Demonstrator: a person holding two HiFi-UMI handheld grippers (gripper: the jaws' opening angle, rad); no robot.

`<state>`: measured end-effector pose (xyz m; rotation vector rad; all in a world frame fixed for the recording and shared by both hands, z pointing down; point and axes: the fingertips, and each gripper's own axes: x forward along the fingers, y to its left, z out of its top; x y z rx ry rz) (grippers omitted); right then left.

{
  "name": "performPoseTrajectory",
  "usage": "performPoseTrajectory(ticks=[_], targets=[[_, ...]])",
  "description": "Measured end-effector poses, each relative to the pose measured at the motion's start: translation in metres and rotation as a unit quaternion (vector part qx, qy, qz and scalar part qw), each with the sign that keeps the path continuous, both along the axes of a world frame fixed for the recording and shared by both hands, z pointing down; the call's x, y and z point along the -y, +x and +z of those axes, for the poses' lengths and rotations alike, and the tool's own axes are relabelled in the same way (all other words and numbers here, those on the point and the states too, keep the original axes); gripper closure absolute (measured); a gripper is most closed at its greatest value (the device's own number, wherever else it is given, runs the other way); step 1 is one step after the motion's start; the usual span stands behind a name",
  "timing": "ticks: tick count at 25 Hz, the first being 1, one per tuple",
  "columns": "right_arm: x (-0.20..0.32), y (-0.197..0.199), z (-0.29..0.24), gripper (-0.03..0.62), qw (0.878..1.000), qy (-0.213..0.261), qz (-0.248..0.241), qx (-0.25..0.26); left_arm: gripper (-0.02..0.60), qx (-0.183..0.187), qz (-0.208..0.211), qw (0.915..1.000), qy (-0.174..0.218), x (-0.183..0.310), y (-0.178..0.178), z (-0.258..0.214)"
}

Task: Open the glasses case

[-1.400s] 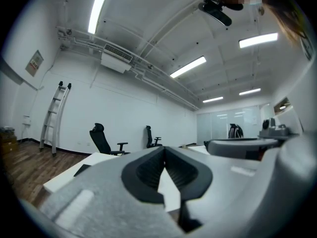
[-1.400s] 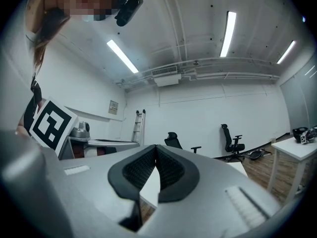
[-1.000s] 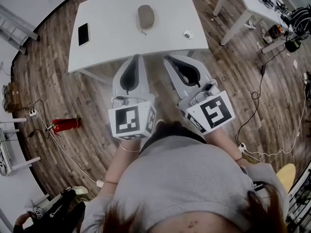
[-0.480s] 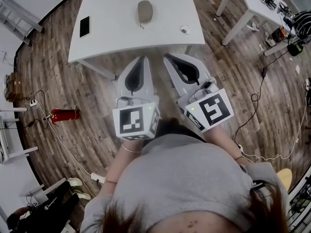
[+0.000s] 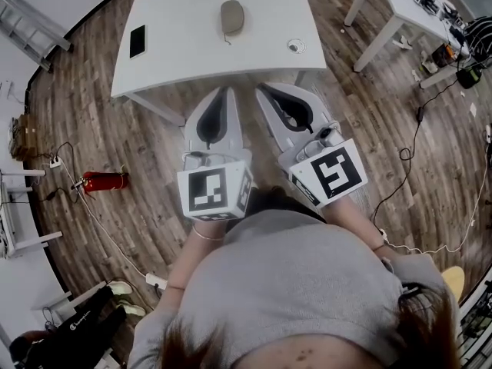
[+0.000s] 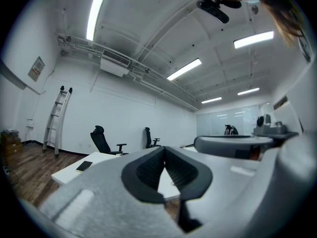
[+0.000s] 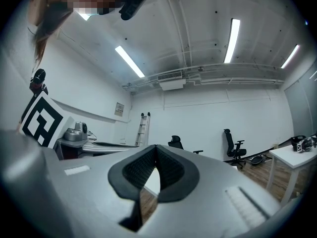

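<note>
A: Wood-plank floor all round, white desk [image 5: 184,60] ahead. Logged glasses case [image 5: 231,17] lying flat toward far side of desk. Looked shut; too small to confirm seam.

B: Anything crowding it?

A: No. Noted dark phone [image 5: 137,41] well off to its left and small round object [image 5: 296,46] to its right, both apart from case.

B: Grippers?

A: Found left gripper [image 5: 225,92] and right gripper [image 5: 261,91] held level, side by side, short of near desk edge and well apart from case. Checked each gripper view: jaws together on both, nothing between pads.

B: Reason for that hold?

A: Judged a neutral carry, aimed at desk with case roughly between their lines, so reachable by either. Could fit approach or withdrawal; left unsettled.
</note>
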<state>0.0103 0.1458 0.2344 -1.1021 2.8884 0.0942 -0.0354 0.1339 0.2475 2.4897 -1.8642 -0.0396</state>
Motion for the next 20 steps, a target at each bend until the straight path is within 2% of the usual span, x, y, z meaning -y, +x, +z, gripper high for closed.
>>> performPoseTrajectory(ticks=[20], targets=[[0.015,-0.013,-0.006,0.588,1.0,0.01,-0.002,0.0,0.583,-0.019,0.001,0.9998,0.0,0.017,-0.013,-0.002]])
